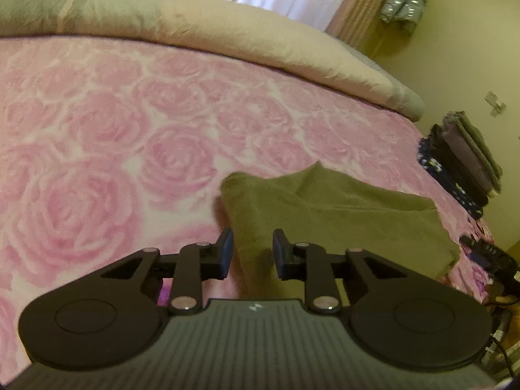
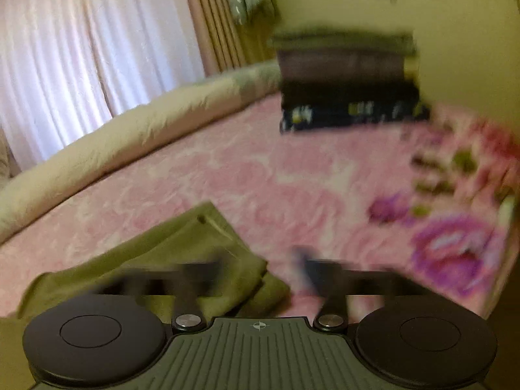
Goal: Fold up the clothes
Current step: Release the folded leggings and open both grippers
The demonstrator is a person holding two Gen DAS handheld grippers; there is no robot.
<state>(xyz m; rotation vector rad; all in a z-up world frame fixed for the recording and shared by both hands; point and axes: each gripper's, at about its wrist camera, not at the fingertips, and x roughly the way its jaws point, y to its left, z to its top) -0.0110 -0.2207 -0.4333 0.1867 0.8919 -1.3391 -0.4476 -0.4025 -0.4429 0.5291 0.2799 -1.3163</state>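
An olive-green garment [image 1: 341,214], partly folded, lies on the pink rose blanket [image 1: 97,130]. My left gripper [image 1: 253,250] hovers over its near left edge. The fingers stand a little apart, and the cloth shows in the gap without either pad visibly pressing on it. In the right wrist view the same olive garment [image 2: 182,247] lies at the lower left with its folded corner under the left finger. My right gripper [image 2: 260,273] is blurred, its jaws spread wide with nothing between them.
A stack of folded dark clothes [image 1: 461,162] [image 2: 347,84] sits at the bed's far right edge by the wall. A rolled beige duvet [image 1: 227,32] [image 2: 130,136] lines the far side below white curtains [image 2: 81,48]. Dark cabled gear [image 1: 487,256] lies at the bed's right corner.
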